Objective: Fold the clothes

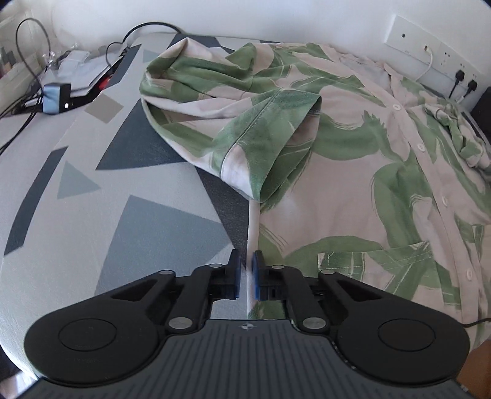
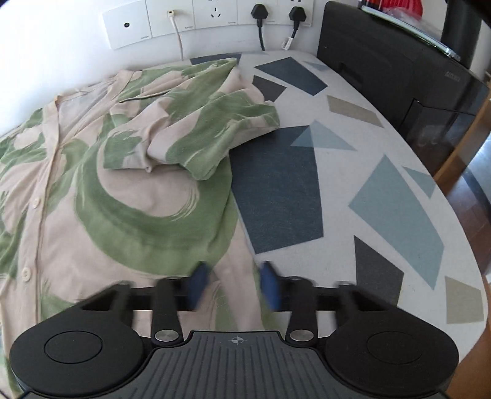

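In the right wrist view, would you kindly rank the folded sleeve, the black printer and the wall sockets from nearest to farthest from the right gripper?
1. Sleeve, ahead, slightly left.
2. Printer, far right.
3. Sockets, on the back wall.

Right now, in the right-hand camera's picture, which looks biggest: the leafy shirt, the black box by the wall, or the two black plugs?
1. Shirt: fills most of the left half.
2. Black box: a large block in the top right corner.
3. Plugs: tiny; the two look alike.
The shirt lies nearer the camera, so real sizes stay unsure.
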A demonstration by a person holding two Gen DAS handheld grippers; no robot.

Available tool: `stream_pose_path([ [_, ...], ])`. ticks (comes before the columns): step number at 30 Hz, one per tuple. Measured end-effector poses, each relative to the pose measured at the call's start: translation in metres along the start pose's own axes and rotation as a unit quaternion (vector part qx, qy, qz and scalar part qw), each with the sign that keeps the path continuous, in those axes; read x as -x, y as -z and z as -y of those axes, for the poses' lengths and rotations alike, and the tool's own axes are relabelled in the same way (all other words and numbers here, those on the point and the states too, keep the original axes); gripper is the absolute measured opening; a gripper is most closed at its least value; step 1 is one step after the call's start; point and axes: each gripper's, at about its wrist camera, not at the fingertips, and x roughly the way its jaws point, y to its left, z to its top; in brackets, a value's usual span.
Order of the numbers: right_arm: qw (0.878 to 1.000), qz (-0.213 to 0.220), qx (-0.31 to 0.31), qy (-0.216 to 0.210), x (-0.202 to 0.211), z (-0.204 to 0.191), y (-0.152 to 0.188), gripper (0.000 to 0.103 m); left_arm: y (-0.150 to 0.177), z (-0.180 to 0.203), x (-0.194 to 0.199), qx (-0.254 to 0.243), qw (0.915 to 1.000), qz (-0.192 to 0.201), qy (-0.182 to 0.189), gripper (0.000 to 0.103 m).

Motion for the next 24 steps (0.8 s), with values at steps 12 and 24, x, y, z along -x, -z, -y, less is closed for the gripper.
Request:
stream_pose_path([
  [12,1.0,-0.002,0.014,-0.001,0.024,0.016,0.028,0.002,0.027,-0.028,0.018,0.023,0.9987,-0.008,0.044,0.031],
  [24,0.998,0.045,0.044,0.014,0.012,0.0,0.005,0.05,0.001,0.023,-0.004,-0.023,0.9997,0.009,-0.006,0.019],
])
